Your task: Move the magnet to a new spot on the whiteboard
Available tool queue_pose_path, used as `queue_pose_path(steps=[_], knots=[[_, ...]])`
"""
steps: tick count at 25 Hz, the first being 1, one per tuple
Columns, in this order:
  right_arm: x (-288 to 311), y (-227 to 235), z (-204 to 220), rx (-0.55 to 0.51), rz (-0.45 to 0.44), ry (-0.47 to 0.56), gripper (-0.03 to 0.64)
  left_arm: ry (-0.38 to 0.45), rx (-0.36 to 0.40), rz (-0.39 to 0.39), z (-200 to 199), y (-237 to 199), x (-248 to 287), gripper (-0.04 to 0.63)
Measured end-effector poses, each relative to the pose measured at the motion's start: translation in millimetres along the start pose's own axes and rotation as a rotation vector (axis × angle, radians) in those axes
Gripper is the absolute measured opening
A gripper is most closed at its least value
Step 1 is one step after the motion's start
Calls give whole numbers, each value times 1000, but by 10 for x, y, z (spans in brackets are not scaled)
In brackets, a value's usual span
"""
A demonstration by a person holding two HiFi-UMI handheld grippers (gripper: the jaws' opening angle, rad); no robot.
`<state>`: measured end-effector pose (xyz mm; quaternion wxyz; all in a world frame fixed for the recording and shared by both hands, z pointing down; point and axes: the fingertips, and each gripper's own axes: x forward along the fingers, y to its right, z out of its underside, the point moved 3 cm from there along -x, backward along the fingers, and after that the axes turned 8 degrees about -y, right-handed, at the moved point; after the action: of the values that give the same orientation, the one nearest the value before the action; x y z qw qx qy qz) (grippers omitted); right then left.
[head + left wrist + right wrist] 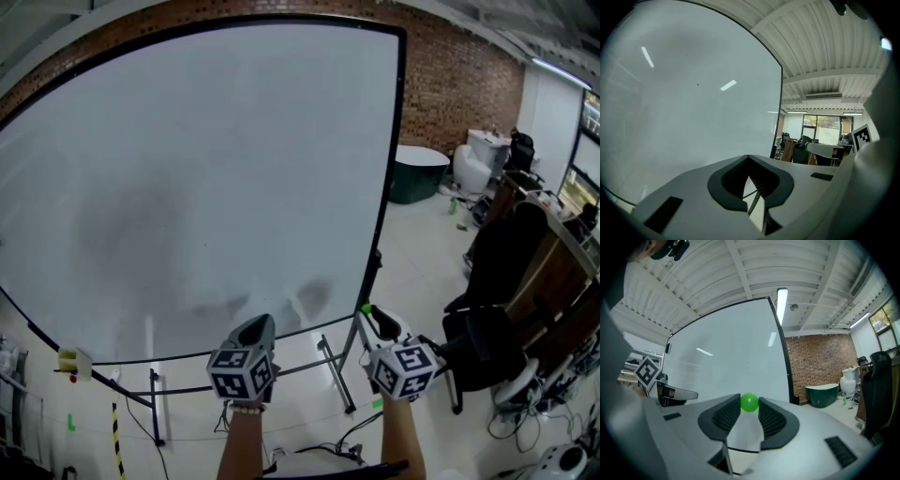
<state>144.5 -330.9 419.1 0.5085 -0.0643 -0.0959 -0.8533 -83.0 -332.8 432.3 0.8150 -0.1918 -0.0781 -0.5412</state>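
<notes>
Nearest the head camera, two grippers are held side by side below the lower edge of the whiteboard (206,169). On the left gripper (260,328) the jaws are closed tip to tip, with nothing between them. On the right gripper (373,317) the jaws are closed on the magnet (749,402), a small green ball pinched at the jaw tips. The magnet is thereby held near the board's lower right corner, close beside the black frame (389,187); contact with the board cannot be confirmed.

Below the board, the metal legs of the stand (333,361) are spread across the floor, and cables (347,441) are laid between them. A small pale holder (75,361) is fixed at the lower left edge. To the right, black chairs (497,253) are set near the stand. A dark green tub (417,173) is placed against the brick wall (450,75) behind.
</notes>
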Motion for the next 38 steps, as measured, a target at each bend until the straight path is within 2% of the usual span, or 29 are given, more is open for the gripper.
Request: queue_pose_path(steps=[15, 25, 31, 38], knots=[[65, -51, -91, -24, -22, 9, 137, 11, 26, -10, -65, -20, -32, -2], [73, -14, -165, -50, -6, 18, 137, 15, 7, -10, -96, -26, -50, -2], [83, 75, -487, -105, 19, 67, 137, 3, 11, -10, -98, -50, -38, -2], [98, 75, -1215, -247, 50, 150, 137, 4, 0, -19, -120, -116, -36, -2]])
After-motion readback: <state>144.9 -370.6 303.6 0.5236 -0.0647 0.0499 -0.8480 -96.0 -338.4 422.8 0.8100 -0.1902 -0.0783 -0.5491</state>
